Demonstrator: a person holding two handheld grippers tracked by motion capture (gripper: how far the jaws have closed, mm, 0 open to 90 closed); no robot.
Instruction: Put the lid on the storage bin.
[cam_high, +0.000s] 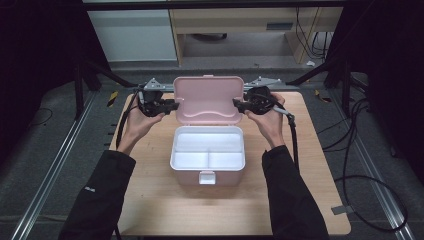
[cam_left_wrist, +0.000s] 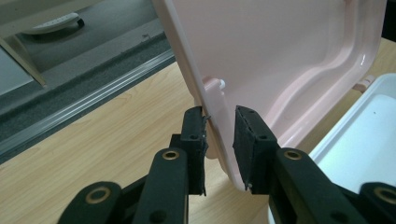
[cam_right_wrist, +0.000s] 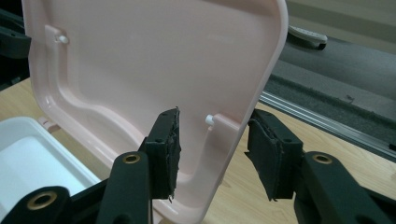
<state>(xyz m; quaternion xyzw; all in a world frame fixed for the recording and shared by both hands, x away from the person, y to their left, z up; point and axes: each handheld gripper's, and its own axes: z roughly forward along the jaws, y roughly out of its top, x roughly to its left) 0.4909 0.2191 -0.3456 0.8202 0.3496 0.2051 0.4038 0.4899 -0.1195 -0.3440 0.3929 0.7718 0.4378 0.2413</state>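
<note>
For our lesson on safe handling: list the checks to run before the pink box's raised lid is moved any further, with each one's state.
1. Lid raised upright: ok.
2. Left tool straddles the lid's left edge: ok.
3. Left tool's pads press on the lid: cannot tell.
4. Right tool pressing the right edge: not ok, gaps on both sides.
5. Box standing flat on the table: ok.
6. White tray seated inside: ok.

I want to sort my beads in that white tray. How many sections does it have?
3. In the tray, one long section runs across the back, and two smaller ones sit in front, left and right. Nothing seems hidden.
</note>
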